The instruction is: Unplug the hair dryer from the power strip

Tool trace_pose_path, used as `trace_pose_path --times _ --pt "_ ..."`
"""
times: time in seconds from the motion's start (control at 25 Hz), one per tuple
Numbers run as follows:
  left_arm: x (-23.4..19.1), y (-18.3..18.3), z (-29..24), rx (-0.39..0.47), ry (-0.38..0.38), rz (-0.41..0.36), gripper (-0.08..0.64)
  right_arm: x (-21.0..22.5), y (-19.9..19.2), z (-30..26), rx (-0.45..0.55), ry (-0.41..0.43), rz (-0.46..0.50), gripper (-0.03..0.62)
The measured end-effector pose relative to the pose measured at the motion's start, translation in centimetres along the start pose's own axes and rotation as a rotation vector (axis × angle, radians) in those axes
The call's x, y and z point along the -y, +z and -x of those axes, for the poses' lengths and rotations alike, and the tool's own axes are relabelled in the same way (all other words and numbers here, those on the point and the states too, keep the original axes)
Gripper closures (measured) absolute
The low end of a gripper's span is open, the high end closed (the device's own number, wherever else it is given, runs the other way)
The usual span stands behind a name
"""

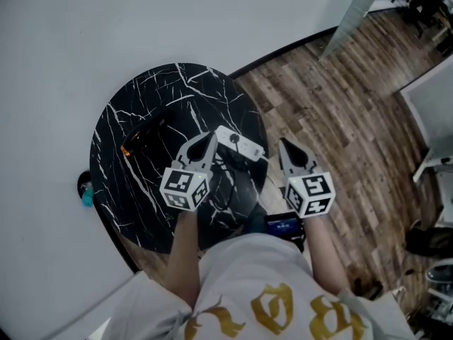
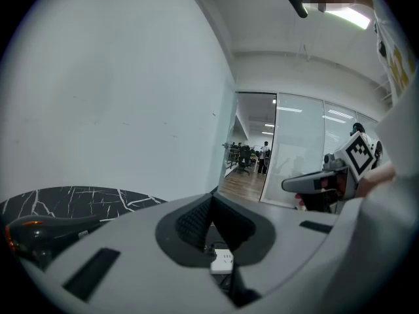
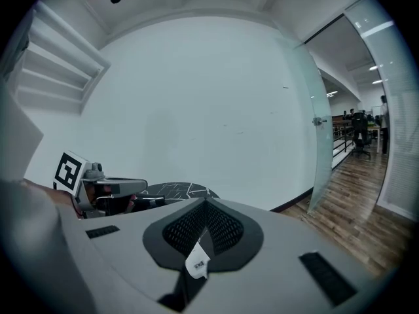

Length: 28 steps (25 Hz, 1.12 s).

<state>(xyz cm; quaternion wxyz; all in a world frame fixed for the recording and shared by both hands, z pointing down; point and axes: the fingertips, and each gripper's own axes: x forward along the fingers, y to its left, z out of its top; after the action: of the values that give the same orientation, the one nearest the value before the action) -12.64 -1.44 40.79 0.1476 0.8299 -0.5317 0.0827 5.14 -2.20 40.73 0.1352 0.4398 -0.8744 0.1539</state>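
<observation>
A white power strip (image 1: 239, 142) lies on the round black marble table (image 1: 134, 105), near its right edge. The black hair dryer (image 1: 144, 139) with an orange end lies to the left of the strip, and its dark cord (image 1: 228, 184) loops on the near part of the table. My left gripper (image 1: 210, 139) hovers shut just left of the strip, holding nothing. My right gripper (image 1: 283, 145) is shut and empty, off the table's right edge beside the strip. In the left gripper view the strip (image 2: 221, 260) shows below the shut jaws, with the dryer (image 2: 33, 231) at the left.
A white wall curves behind the table. A small blue object (image 1: 86, 195) sits on the floor at the table's left. Wooden floor (image 1: 354, 119) spreads to the right, with a glass partition (image 3: 327, 142) and white furniture (image 1: 432, 105) beyond.
</observation>
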Motion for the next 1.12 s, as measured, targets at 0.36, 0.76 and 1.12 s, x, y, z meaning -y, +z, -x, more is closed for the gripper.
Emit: trace_pose_path --times 0.36,0.76,1.12 --pt "-0.6 -1.8 -1.5 -0.052 0.000 0.012 0.561 0.4 -1.6 -1.4 -0.053 0.006 0.010 0.597" --pt "-1.4 -5.0 -3.4 -0.158 -0.038 0.036 0.558 -0.2 -3.6 -3.6 -0.118 0.057 0.028 0.597" --pt "-1.1 -9.4 -5.0 -0.361 -0.136 -0.079 0.504 -1.2 -6.1 -6.1 -0.199 0.139 0.000 0.595"
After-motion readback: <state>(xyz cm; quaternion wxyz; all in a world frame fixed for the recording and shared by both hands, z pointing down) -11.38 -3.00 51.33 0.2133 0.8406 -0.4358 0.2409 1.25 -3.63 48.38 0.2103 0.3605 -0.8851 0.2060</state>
